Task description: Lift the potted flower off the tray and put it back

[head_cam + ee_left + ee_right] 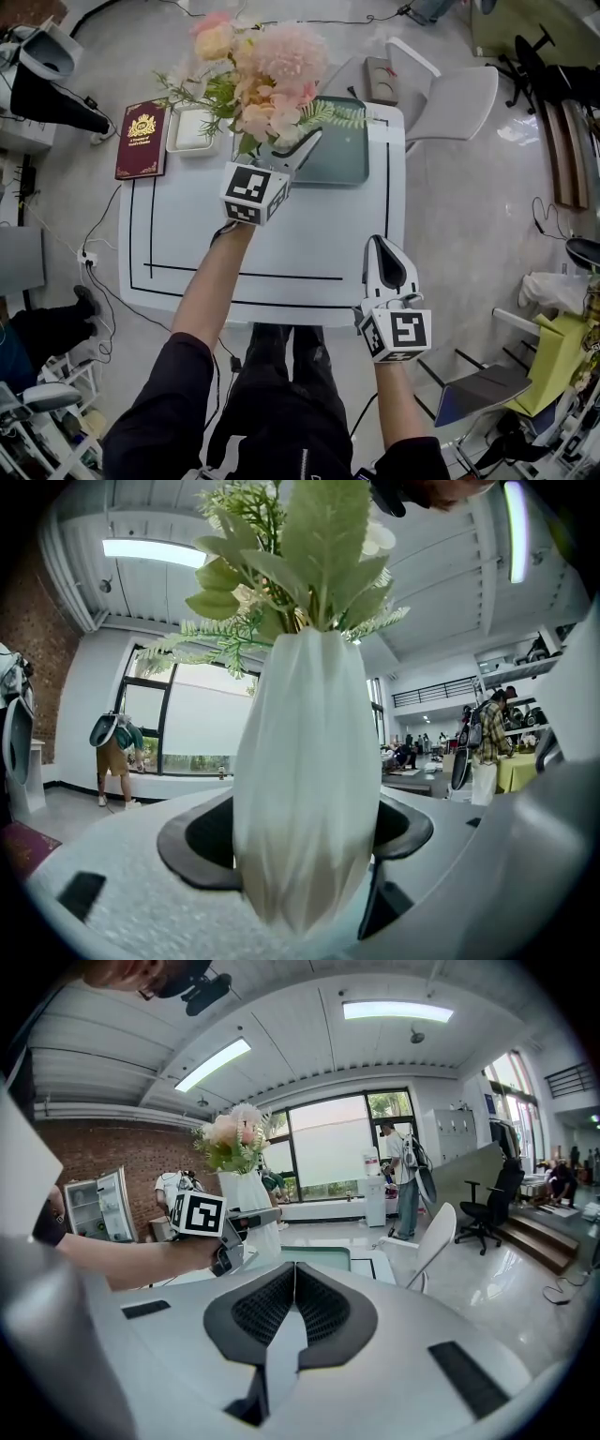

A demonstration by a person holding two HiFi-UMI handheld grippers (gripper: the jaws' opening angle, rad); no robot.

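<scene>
While the left hand-held gripper (298, 148) was clamped on the ribbed white vase (305, 780) of the potted flower (272, 66), one jaw pressing on each side, the bouquet stood upright over the back of the white counter (187, 234). It was at the left edge of the green tray (347, 155); whether its base touched the tray could not be told. The right hand-held gripper (380, 244) hung over the counter's front right edge, well apart from the pot, jaws together and empty. A maroon book (142, 139) and a white dish (192, 129) lay at the back left.
</scene>
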